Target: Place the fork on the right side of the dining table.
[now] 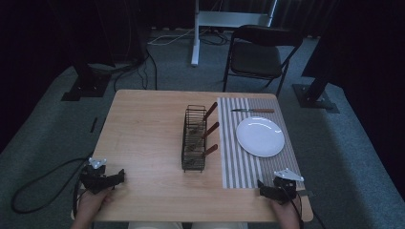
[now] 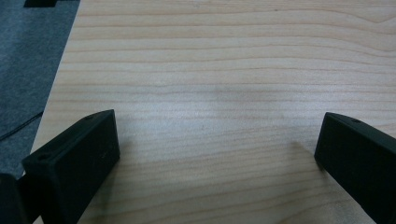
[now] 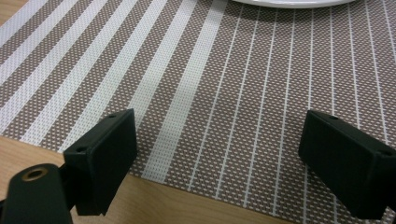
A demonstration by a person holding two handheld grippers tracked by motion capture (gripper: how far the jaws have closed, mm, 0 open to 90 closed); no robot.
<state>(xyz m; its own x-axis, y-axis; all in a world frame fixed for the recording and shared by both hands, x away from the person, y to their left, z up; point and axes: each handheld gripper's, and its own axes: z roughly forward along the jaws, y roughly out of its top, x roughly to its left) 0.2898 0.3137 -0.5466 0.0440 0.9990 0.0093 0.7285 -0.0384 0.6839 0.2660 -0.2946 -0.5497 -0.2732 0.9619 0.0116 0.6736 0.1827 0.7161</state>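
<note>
Item: light wooden square table, viewed from above, with a place setting partly laid. Left gripper, black, two-jaw, hand-held: rests at the near left corner of the table, jaws spread wide and holding nothing; in the left gripper view bare wood grain lies between them. Right gripper, same make: rests at the near right corner, at the near edge of the brown-and-white striped woven placemat, jaws likewise spread and holding nothing. Round white ceramic plate: sits on the placemat, right of centre, its rim just visible at the top of the right gripper view. Table knife with a wooden handle: lies crosswise on the placemat beyond the plate, apart from it. Black wire cutlery basket: stands upright at the table's middle, just left of the placemat, with three wooden-handled utensils leaning out toward the right; which kind each is cannot be told, as the heads are hidden in the wire. Step judged: start or pause, both tools parked, nothing grasped. Next move judged: the right gripper, being nearer, would reach forward and left to the basket, close on one protruding handle, and lift it clear of the wire before setting it beside the plate.
</note>
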